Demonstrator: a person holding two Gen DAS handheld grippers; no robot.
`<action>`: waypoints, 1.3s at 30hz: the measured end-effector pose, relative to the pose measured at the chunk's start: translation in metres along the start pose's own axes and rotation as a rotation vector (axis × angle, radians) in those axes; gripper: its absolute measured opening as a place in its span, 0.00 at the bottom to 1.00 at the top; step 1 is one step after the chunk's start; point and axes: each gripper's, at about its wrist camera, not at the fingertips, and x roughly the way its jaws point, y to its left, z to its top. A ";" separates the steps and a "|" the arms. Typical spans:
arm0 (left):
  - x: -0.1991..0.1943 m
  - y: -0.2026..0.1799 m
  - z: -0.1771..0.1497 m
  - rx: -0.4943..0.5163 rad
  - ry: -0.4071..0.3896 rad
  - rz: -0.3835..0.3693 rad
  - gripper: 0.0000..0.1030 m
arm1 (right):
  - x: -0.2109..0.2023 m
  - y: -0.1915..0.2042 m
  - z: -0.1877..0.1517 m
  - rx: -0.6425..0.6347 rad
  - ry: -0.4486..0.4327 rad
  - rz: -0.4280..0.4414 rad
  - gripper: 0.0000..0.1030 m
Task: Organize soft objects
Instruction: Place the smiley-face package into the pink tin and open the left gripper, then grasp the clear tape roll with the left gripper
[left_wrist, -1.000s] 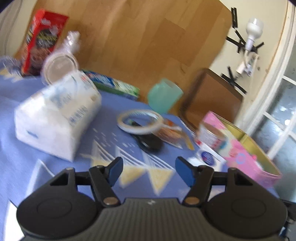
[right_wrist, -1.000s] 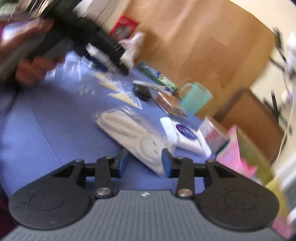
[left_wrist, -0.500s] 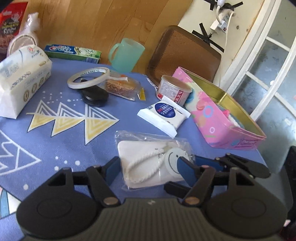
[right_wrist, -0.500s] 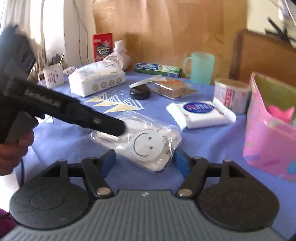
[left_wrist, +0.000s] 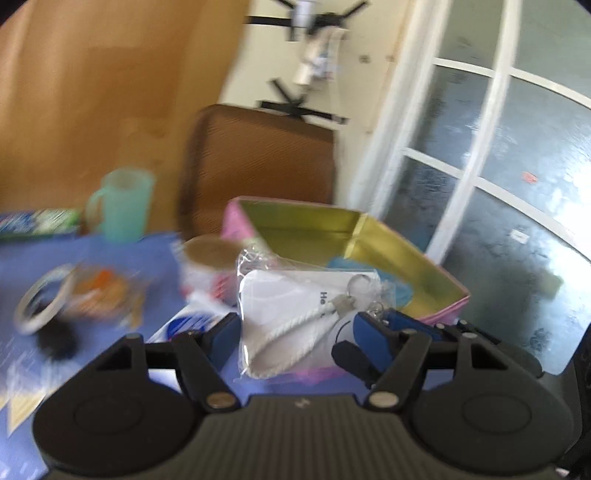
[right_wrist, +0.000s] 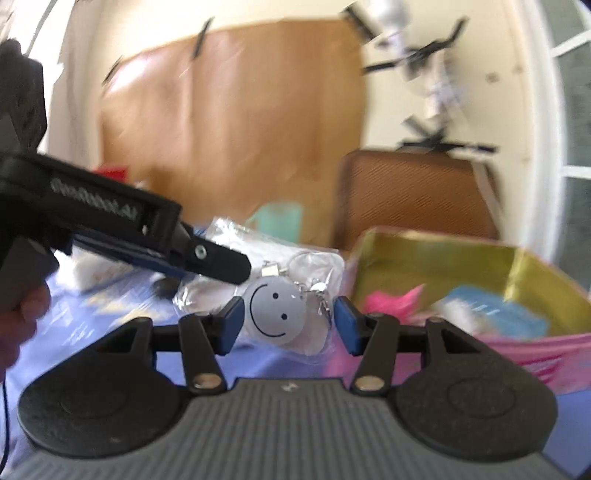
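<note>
A clear packet (left_wrist: 295, 295) holding a white pouch, a rope loop and a smiley-face disc (right_wrist: 277, 310) hangs above the blue tablecloth, just in front of the pink tin (left_wrist: 369, 236) with a gold inside. My left gripper (left_wrist: 288, 336) is shut on the packet's sides; its finger (right_wrist: 221, 264) reaches in from the left in the right wrist view. My right gripper (right_wrist: 288, 321) has the smiley end between its pads, and its jaws are closing on it. The right gripper's fingers (left_wrist: 406, 325) show at the packet's right edge. Pink and blue soft things (right_wrist: 391, 299) lie in the tin (right_wrist: 424, 258).
On the cloth left of the tin stand a can (left_wrist: 207, 258) and a teal mug (left_wrist: 122, 206), with a tape ring (left_wrist: 40, 299), a snack packet (left_wrist: 103, 291) and a blue-and-white tissue pack (left_wrist: 192, 321). A brown chair back (left_wrist: 258, 155) rises behind the table. A hand (right_wrist: 22, 314) grips the left tool.
The packet has come up off the tablecloth with both grippers around it and moved right, toward the pink tin. Both views have swung right and upward.
</note>
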 end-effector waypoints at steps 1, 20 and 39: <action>0.008 -0.008 0.004 0.018 -0.004 -0.008 0.66 | -0.003 -0.009 0.003 0.008 -0.020 -0.032 0.55; 0.052 0.014 0.001 0.018 -0.013 0.092 0.76 | 0.035 -0.088 -0.006 0.118 -0.038 -0.293 0.55; -0.084 0.191 -0.087 -0.341 -0.129 0.448 0.72 | 0.084 0.030 0.031 0.041 0.125 0.235 0.55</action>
